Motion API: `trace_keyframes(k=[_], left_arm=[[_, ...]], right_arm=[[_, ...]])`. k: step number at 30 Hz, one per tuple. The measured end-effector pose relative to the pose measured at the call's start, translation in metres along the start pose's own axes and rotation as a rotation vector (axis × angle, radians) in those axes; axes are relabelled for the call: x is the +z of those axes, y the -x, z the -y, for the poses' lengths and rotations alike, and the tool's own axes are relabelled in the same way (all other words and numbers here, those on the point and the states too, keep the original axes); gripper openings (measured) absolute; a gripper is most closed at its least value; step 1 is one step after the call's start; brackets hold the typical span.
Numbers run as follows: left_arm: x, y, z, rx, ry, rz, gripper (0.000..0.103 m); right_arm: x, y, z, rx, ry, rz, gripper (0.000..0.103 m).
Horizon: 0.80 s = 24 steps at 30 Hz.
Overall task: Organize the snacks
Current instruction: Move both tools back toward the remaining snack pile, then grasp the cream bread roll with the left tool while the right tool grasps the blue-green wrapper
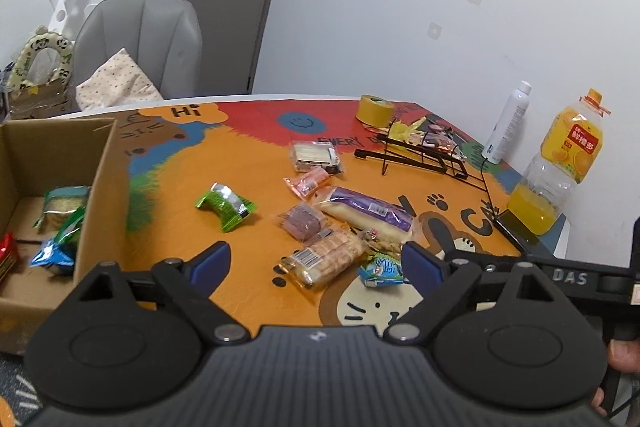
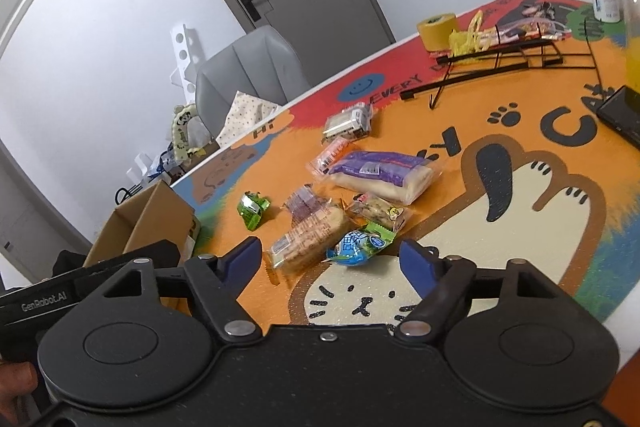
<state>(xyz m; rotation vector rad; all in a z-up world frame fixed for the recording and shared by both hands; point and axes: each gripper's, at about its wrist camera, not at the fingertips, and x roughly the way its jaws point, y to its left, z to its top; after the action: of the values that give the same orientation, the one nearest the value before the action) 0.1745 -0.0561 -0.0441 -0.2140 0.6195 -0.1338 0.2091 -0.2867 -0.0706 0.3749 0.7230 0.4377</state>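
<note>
A pile of wrapped snacks lies on the cartoon mat: a purple bread pack, a clear wafer pack, a small blue-green packet and a green packet off to the left. The cardboard box at the left holds several packets. My left gripper is open over the wafer pack. My right gripper is open, with the blue-green packet lying between its fingertips, untouched by the pads.
At the back right stand a yellow tape roll, a black wire rack, a white bottle, an orange juice bottle and a dark phone. A grey chair stands behind the table.
</note>
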Motion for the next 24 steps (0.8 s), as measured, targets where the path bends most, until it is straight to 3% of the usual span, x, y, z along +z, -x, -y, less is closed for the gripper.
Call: trace_keyframes(k=[2,7,16,24], left_arm=[[0.001,-0.006,0.000,-0.002,-0.007,-0.001,0.090],[0.002,-0.026,-0.003,-0.012,-0.007,-0.025,0.081],[0.007,-0.062,-0.009,-0.017,-0.006,-0.064,0.078],[0.008,-0.092,-0.010,-0.038,0.000,-0.093,0.078]], right_arm=[[0.001,-0.008,0.002,-0.008,-0.008,-0.011,0.071],[0.004,-0.026,0.005,-0.021,-0.025,-0.028,0.071],[0.011,-0.062,0.008,-0.033,-0.034,-0.078,0.065],[0.008,-0.082,0.018,-0.021,-0.049,-0.136,0.044]])
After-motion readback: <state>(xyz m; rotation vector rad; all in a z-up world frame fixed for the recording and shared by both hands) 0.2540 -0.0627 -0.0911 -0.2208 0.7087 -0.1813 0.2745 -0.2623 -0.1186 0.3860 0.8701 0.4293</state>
